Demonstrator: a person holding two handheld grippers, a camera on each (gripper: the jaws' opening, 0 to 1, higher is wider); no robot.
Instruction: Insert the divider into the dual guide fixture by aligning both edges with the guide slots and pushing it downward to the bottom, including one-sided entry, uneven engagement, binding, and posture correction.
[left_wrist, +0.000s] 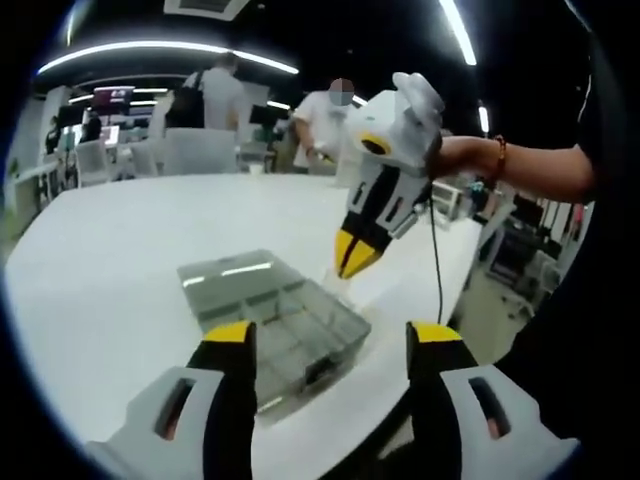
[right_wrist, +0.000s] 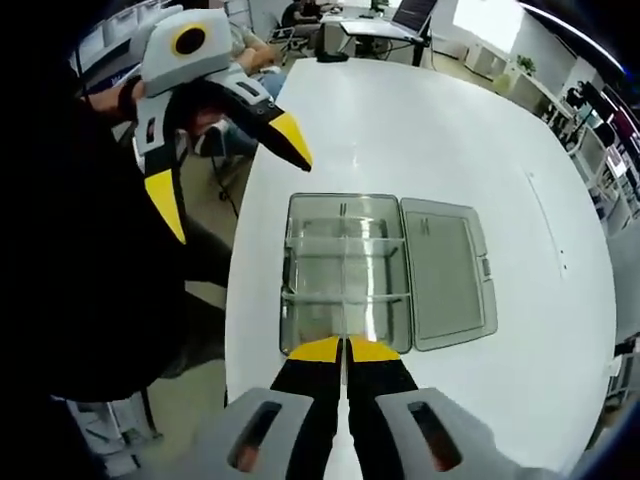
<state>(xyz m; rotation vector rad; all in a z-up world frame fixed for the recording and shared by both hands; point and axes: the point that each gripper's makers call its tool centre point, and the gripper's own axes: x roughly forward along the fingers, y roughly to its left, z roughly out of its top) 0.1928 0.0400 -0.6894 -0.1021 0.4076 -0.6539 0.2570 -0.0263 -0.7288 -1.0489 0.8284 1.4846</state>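
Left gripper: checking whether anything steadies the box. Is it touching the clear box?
Apart. Right gripper view shows bare table between the left gripper and clear box.

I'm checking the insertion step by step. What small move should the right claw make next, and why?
Probably lower the right claw straight down toward the open clear box. Its jaws are pinched shut on a thin clear divider, which hangs above the box's compartments and is not yet seated. The left claw is open and off to the side, so it isn't steadying the box.

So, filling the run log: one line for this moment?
left hand-held gripper: open, near organizer box | right hand-held gripper: shut on divider, above box | lid: open
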